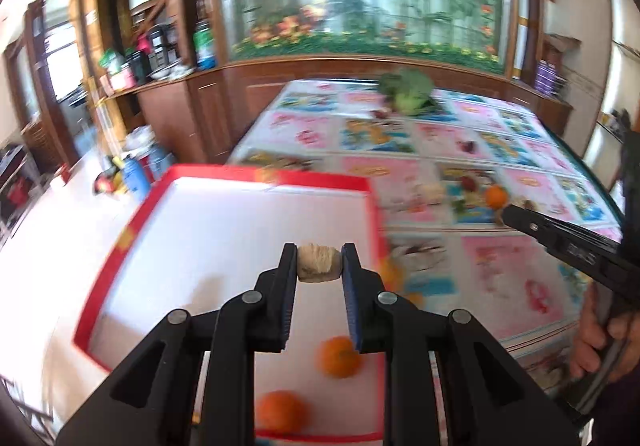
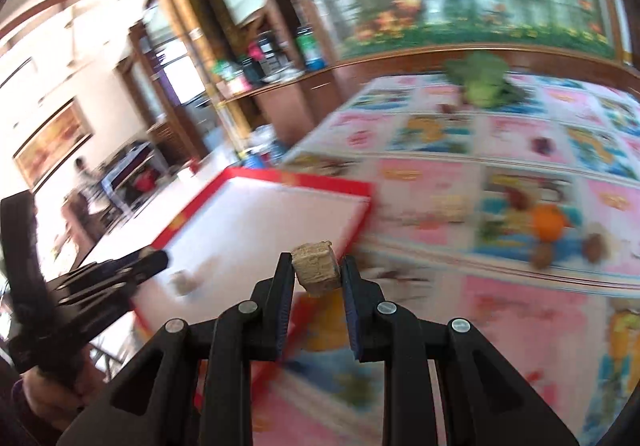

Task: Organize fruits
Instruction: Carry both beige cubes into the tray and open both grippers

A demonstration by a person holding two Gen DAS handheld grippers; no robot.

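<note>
White tray (image 1: 224, 230) floor open past red rim (image 1: 320, 179) — jaws loaded.

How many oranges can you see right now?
3. Two oranges lie inside the red-rimmed tray, one beside the left gripper and one at the near edge. A third sits out on the patterned tablecloth. Blur may hide others.

Glossy tablecloth (image 1: 500, 266) (plastic-looking), matt black grippers' plastic, polished wood cabinet (image 1: 224, 102)
</note>
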